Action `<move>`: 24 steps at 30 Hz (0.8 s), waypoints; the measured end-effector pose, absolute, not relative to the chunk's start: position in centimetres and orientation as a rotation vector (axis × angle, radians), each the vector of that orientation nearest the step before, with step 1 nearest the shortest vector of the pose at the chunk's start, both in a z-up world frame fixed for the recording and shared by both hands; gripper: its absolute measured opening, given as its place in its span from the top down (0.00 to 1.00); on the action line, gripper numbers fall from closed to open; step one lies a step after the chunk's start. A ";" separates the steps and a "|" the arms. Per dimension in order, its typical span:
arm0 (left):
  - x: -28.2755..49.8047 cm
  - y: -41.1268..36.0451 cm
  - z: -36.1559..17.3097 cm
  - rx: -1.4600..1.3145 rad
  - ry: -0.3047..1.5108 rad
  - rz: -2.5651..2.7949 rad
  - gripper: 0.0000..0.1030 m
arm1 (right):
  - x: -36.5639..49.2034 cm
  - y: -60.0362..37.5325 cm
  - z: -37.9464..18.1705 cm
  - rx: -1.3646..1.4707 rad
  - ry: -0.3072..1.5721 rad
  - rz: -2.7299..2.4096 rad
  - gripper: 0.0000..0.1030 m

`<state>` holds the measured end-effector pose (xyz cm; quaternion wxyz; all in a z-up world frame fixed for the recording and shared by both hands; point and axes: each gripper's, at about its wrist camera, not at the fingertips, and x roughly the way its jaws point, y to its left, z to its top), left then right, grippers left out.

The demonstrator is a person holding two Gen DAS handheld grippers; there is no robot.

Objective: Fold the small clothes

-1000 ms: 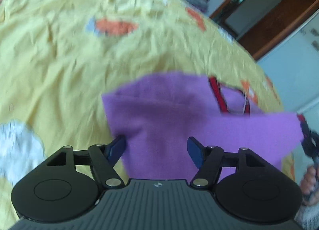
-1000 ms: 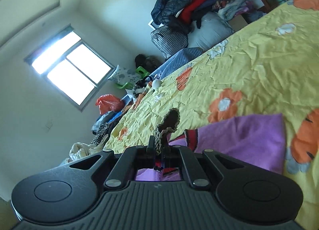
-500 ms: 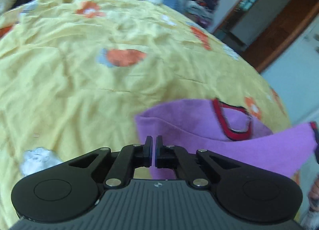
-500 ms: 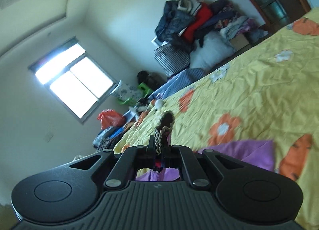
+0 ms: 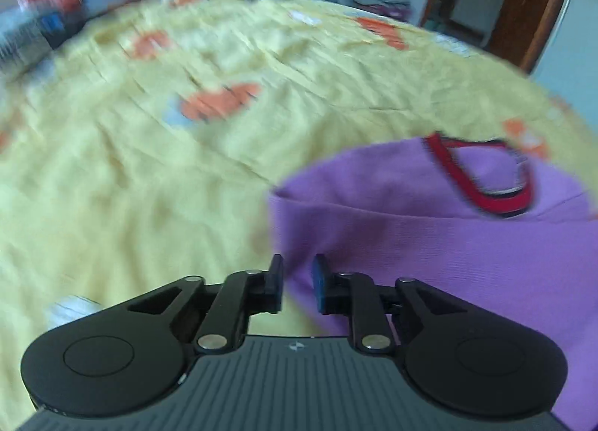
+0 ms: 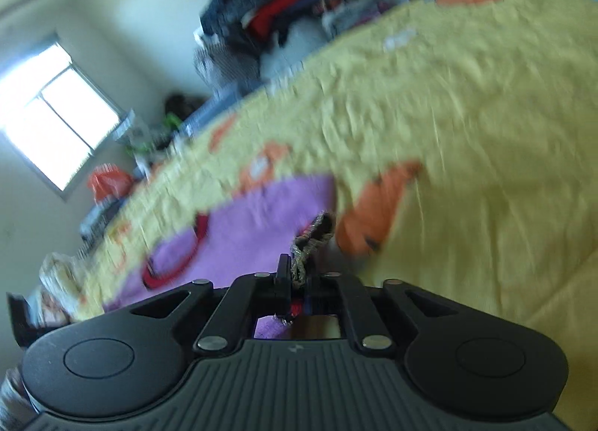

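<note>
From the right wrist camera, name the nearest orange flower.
The big flower at the purple garment's right edge; the others lie farther up the bedspread.

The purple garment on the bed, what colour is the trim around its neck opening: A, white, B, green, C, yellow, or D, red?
D: the left wrist view shows a red band edging the opening of the purple garment, which lies on the yellow bedspread.
</note>
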<state>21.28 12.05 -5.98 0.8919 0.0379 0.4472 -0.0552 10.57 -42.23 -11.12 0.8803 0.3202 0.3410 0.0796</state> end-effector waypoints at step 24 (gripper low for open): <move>14.9 10.7 -8.8 0.116 0.805 -0.167 0.00 | 9.5 -33.5 -8.4 0.377 0.644 0.318 0.62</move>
